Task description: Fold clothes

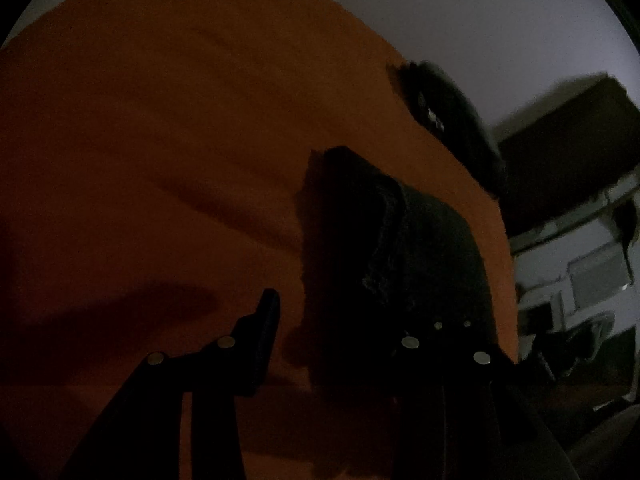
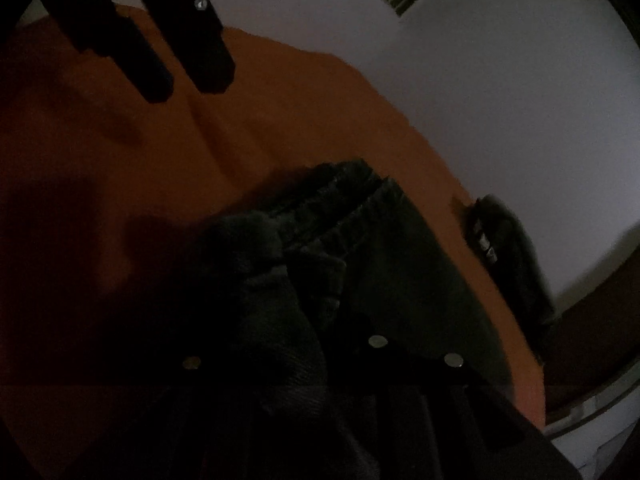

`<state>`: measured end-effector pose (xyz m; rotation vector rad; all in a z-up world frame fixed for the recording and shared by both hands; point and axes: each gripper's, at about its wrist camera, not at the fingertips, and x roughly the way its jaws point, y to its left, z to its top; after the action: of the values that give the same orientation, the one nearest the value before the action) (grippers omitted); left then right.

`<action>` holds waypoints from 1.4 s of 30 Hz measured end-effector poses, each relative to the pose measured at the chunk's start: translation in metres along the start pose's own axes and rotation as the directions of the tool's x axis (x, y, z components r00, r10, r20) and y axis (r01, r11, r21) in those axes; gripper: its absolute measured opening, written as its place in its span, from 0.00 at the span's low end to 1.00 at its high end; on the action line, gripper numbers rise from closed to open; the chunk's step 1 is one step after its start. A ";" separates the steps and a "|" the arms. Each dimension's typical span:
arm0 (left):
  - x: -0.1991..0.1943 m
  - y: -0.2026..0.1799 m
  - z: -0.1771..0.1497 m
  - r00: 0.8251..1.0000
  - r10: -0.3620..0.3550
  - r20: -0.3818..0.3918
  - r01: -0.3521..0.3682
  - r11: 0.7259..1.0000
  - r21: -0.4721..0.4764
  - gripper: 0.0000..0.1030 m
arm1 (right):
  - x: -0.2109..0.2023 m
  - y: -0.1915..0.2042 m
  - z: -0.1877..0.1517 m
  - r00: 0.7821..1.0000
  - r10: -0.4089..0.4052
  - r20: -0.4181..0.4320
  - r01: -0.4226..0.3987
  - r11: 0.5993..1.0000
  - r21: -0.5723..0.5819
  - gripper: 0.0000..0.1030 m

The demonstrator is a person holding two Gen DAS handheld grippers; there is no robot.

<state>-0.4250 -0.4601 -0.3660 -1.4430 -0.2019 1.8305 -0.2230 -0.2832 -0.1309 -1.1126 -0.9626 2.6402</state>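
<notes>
My left claw (image 1: 336, 320) is spread open above the orange cloth-covered tabletop (image 1: 160, 140), beside the dark folded garment (image 1: 400, 240). My right claw (image 2: 320, 344) is buried in dark crumpled fabric (image 2: 304, 248); I cannot tell its grip.

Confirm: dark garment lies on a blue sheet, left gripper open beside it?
Not blue. The sheet is orange, as the right wrist view shows. The dark garment does lie on it, with the left gripper open beside it.
</notes>
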 end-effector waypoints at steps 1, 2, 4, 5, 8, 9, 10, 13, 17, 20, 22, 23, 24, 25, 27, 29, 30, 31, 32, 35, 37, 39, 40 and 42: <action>0.004 -0.004 0.003 1.000 -0.007 -0.012 0.007 1.000 0.008 0.41 | -0.005 0.000 -0.001 1.000 0.011 -0.004 -0.011 1.000 -0.027 0.18; 0.012 -0.011 0.011 0.999 -0.026 -0.036 0.026 1.000 0.011 0.41 | -0.014 -0.002 -0.002 0.999 0.042 0.002 -0.042 0.998 -0.054 0.23; 0.028 -0.021 0.024 0.995 -0.061 -0.081 0.062 0.998 0.008 0.44 | -0.041 -0.013 -0.015 0.992 0.119 0.038 -0.116 0.990 -0.081 0.40; 0.040 -0.028 0.032 0.993 -0.056 -0.104 0.058 0.998 0.019 0.53 | -0.056 -0.019 -0.023 0.985 0.161 0.063 -0.155 0.984 -0.089 0.54; 0.074 -0.047 0.052 0.990 -0.019 -0.143 0.026 0.999 0.047 0.55 | -0.102 -0.040 -0.049 0.949 0.285 0.134 -0.270 0.956 -0.118 0.71; 0.082 -0.051 0.057 0.989 -0.019 -0.148 0.027 0.998 0.050 0.55 | -0.115 -0.045 -0.060 0.941 0.302 0.155 -0.283 0.950 -0.135 0.71; 0.090 -0.056 0.062 0.988 -0.019 -0.153 0.028 0.998 0.053 0.55 | -0.124 -0.046 -0.072 0.948 0.271 0.169 -0.247 0.957 -0.153 0.71; 0.105 -0.069 0.071 0.989 -0.032 -0.143 0.040 0.998 0.053 0.55 | -0.121 -0.060 -0.103 0.973 0.182 0.140 -0.167 0.979 -0.113 0.70; 0.101 -0.086 0.076 0.999 -0.041 -0.011 0.042 0.996 0.084 0.07 | -0.111 -0.076 -0.127 0.982 0.160 0.098 -0.156 0.987 -0.042 0.50; 0.065 -0.110 0.065 0.968 -0.178 0.175 0.130 0.958 0.256 0.08 | -0.110 -0.078 -0.132 0.976 0.196 0.096 -0.197 0.980 -0.001 0.45; 0.084 -0.105 0.062 0.992 -0.028 0.126 -0.010 0.956 0.292 0.10 | -0.117 -0.072 -0.130 0.970 0.221 0.104 -0.224 0.974 0.015 0.45; 0.093 -0.102 0.060 0.994 0.045 0.100 -0.074 0.949 0.307 0.11 | -0.117 -0.068 -0.127 0.966 0.239 0.100 -0.243 0.970 0.019 0.45; 0.104 -0.091 0.060 0.997 0.069 0.038 -0.077 0.962 0.263 0.13 | -0.116 -0.065 -0.126 0.963 0.253 0.095 -0.256 0.966 0.022 0.45; 0.115 -0.080 0.059 0.996 0.087 -0.021 -0.081 0.972 0.219 0.15 | -0.116 -0.063 -0.126 0.961 0.261 0.092 -0.265 0.964 0.025 0.45; 0.114 -0.064 0.053 0.998 0.049 -0.039 -0.043 0.991 0.128 0.16 | -0.109 -0.077 -0.132 0.957 0.282 0.071 -0.286 0.956 0.059 0.45; 0.102 -0.065 0.050 0.997 0.076 -0.023 -0.073 0.993 0.091 0.17 | -0.100 -0.100 -0.142 0.952 0.305 0.043 -0.307 0.945 0.109 0.45; 0.087 -0.066 0.043 0.985 0.172 -0.010 -0.171 0.983 0.065 0.17 | -0.095 -0.112 -0.147 0.948 0.316 0.029 -0.317 0.939 0.134 0.45; 0.071 -0.067 0.035 0.965 0.262 0.002 -0.262 0.964 0.040 0.17 | -0.090 -0.123 -0.151 0.944 0.328 0.016 -0.326 0.932 0.159 0.45; 0.050 -0.073 0.020 0.952 0.304 0.035 -0.305 0.952 0.036 0.19 | -0.086 -0.135 -0.156 0.940 0.340 0.003 -0.335 0.924 0.184 0.45; 0.007 -0.091 -0.026 0.957 0.288 0.037 -0.290 0.956 0.054 0.52 | -0.071 -0.170 -0.170 0.925 0.378 -0.035 -0.357 0.897 0.259 0.45; 0.009 -0.107 -0.039 0.959 0.281 -0.041 -0.278 0.957 0.082 0.52 | -0.062 -0.193 -0.180 0.913 0.404 -0.058 -0.368 0.877 0.309 0.45; 0.011 -0.124 -0.053 0.954 0.275 -0.120 -0.263 0.959 0.108 0.52 | -0.060 -0.214 -0.192 0.892 0.443 -0.092 -0.388 0.854 0.346 0.45; 0.012 -0.132 -0.059 0.949 0.273 -0.159 -0.255 0.959 0.125 0.52 | -0.075 -0.220 -0.205 0.861 0.492 -0.131 -0.431 0.841 0.326 0.45; 0.018 -0.151 -0.056 0.924 0.306 -0.228 -0.249 0.936 0.248 0.52 | -0.087 -0.234 -0.216 0.809 0.562 -0.173 -0.528 0.824 0.206 0.47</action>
<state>-0.3059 -0.3635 -0.3150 -1.6022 0.3444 1.7899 -0.0437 -0.0171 -0.0525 -1.8353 -0.4270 2.8341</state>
